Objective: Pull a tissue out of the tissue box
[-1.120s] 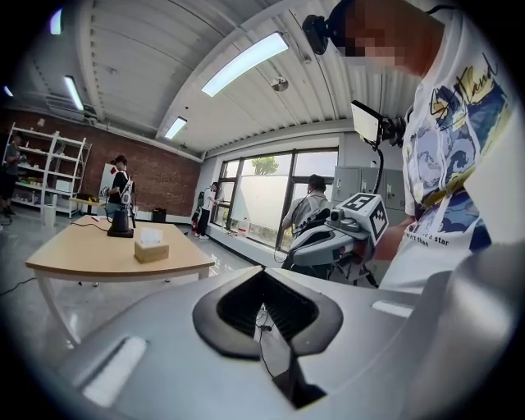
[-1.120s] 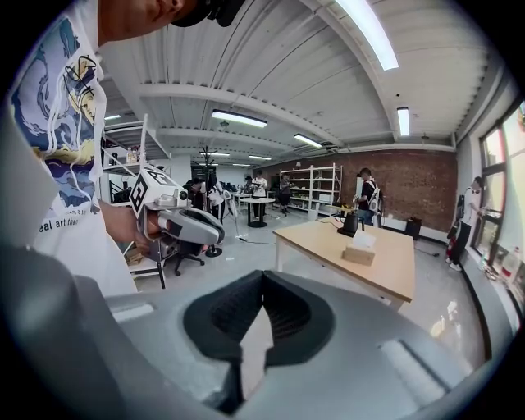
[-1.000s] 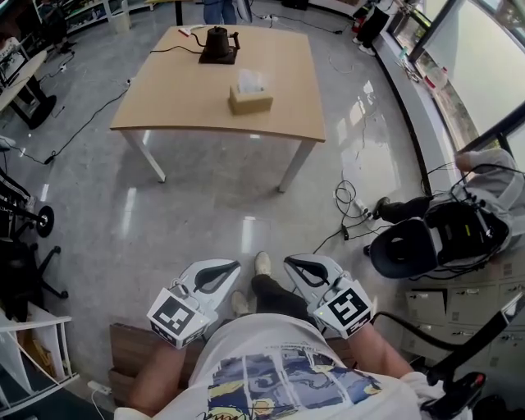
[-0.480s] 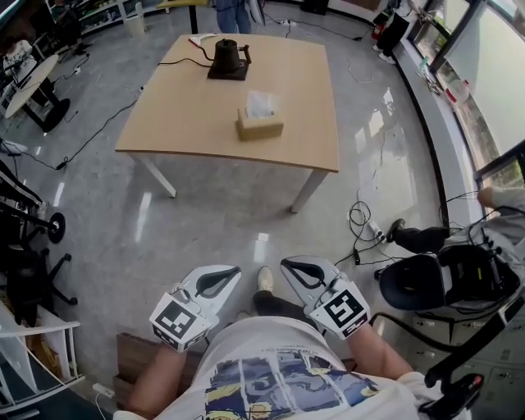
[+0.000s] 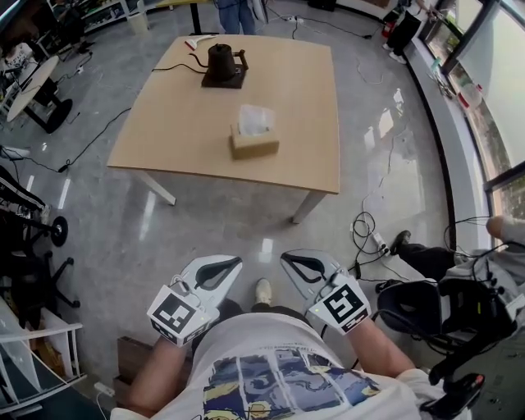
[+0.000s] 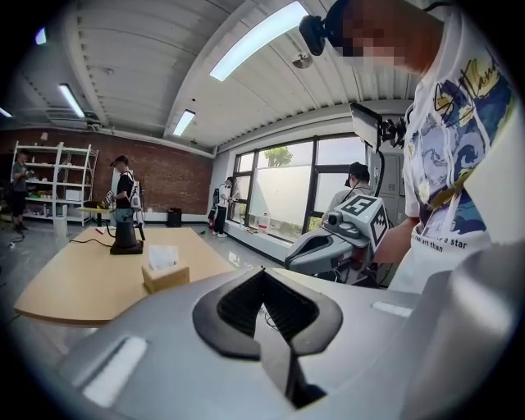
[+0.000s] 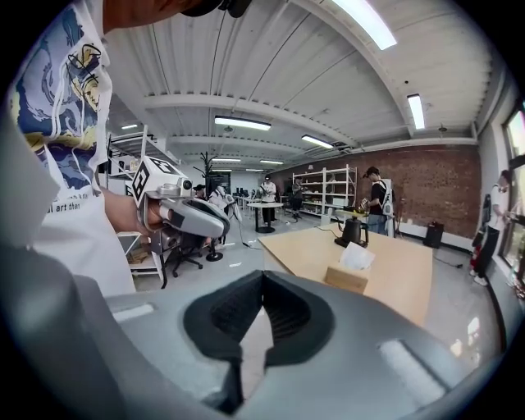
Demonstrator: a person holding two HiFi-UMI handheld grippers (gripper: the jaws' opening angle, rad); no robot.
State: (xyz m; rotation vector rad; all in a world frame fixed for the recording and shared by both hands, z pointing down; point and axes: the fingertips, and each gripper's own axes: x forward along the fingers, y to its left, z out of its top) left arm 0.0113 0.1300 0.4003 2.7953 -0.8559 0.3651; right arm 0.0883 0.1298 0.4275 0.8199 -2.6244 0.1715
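1. Tongs: I hold both close in front of my torso, side by side, tips pointing away toward the table.
2. Left gripper (image 5: 237,262): jaws together, nothing between them. Right gripper (image 5: 285,257): same, closed and empty.
3. My shoe (image 5: 262,289) is on the glossy grey floor (image 5: 205,221), just beyond the tips and between them.
4. Black office chair (image 5: 426,308) is to my right, with cables (image 5: 369,234) on the floor past it.
5. Wooden table (image 5: 172,139) is well ahead, clear of both grippers.
6. Tissue box (image 5: 254,146) sits on the table's near half, slightly right of the middle. White tissue (image 5: 254,120) sticks up from its top. Neither gripper is anywhere near it.
7. Black kettle (image 5: 221,59) stands on a dark base further back on the table, its cord running left.
8. Person (image 5: 232,12) stands beyond the far edge.
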